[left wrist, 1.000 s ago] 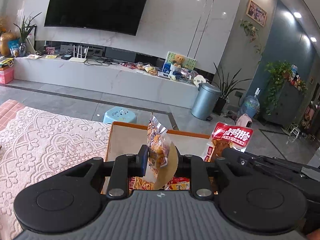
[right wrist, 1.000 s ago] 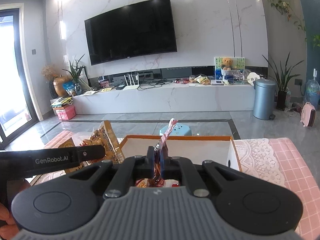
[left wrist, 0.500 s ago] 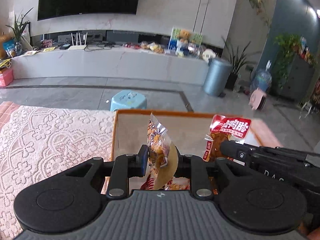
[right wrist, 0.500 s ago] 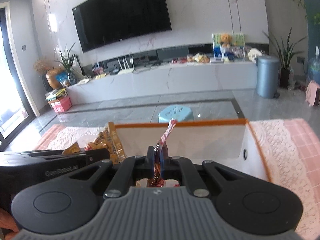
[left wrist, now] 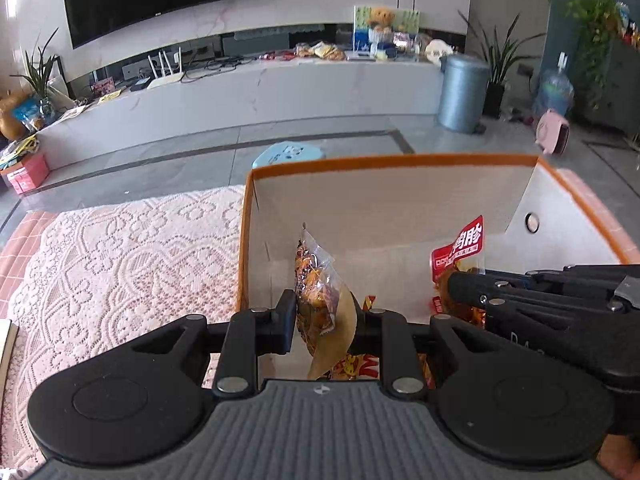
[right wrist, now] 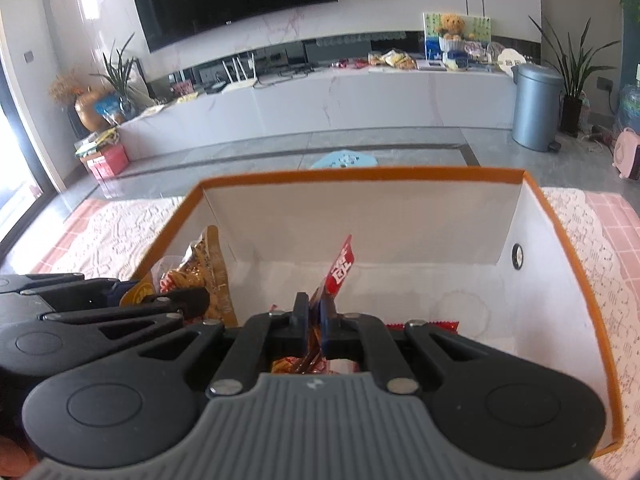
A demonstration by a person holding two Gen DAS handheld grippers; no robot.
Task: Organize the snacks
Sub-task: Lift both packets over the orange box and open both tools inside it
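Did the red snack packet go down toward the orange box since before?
Yes. The red snack packet, clamped in the right gripper, now sits lower, inside the orange box.

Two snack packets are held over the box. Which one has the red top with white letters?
The red-topped packet in the right gripper. The other packet, clamped by the left gripper, is clear and yellowish with brown pieces inside and has no red label.

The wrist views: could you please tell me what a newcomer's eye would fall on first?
The orange-rimmed white box fills the middle of both views, on a lace cloth. Over it the left hand-held gripper pinches a clear snack packet, and beside it the right hand-held gripper pinches a red-topped packet.
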